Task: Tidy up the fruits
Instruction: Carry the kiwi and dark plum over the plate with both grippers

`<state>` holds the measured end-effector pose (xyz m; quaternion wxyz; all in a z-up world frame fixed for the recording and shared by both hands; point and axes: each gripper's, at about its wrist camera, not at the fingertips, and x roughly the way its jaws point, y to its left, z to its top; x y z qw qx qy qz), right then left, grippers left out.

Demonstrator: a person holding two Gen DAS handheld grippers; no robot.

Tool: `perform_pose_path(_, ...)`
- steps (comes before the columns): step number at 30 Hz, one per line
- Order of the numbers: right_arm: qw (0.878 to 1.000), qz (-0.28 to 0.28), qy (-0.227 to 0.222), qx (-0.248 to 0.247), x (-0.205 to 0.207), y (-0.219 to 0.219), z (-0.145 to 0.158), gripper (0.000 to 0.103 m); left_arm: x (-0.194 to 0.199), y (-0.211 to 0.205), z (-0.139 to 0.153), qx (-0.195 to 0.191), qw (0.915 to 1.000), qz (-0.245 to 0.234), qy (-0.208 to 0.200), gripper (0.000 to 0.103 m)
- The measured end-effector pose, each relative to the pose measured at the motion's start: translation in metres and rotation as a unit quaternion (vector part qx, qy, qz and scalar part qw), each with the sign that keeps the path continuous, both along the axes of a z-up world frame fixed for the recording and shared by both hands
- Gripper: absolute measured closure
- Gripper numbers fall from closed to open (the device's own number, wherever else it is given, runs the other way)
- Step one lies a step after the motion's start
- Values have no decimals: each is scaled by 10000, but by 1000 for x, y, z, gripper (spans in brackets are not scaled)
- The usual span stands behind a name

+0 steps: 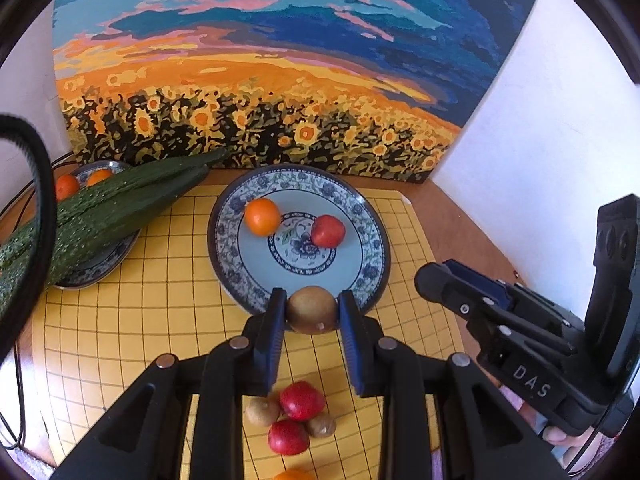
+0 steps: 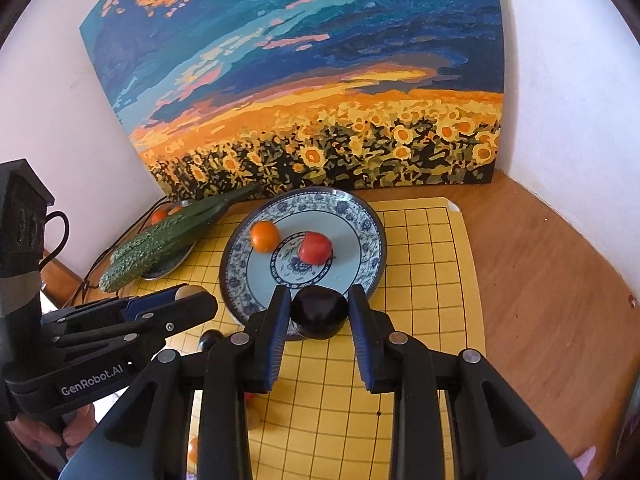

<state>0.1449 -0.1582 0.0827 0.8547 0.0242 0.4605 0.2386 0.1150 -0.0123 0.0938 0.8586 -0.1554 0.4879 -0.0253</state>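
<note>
My left gripper (image 1: 313, 310) is shut on a brown kiwi (image 1: 312, 309) and holds it over the near rim of a blue-patterned plate (image 1: 356, 212). The plate holds an orange (image 1: 262, 216) and a red fruit (image 1: 328, 231). My right gripper (image 2: 319, 312) is shut on a dark plum (image 2: 319, 311) over the same plate's near rim (image 2: 360, 216). Two red fruits (image 1: 301, 400) and two kiwis (image 1: 262, 411) lie on the yellow grid mat (image 1: 120, 320) below my left gripper. A dark plum (image 2: 211, 339) lies on the mat beside the left gripper.
A second plate (image 1: 100, 268) at the left holds cucumbers (image 1: 100, 216) and oranges (image 1: 66, 186). A sunflower painting (image 1: 260, 80) leans on the wall behind. White walls close in on both sides. Cables (image 1: 16, 400) run at the left edge.
</note>
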Motion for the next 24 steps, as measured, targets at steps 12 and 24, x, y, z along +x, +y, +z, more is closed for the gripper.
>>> perform_pose_path(12, 9999, 59, 138, 45, 26, 8, -24, 72, 30, 3, -30, 30, 9996, 28, 280, 76)
perform_pose_path(24, 9998, 54, 194, -80, 42, 15, -46, 72, 50, -2, -57, 72, 9991, -70, 409, 76)
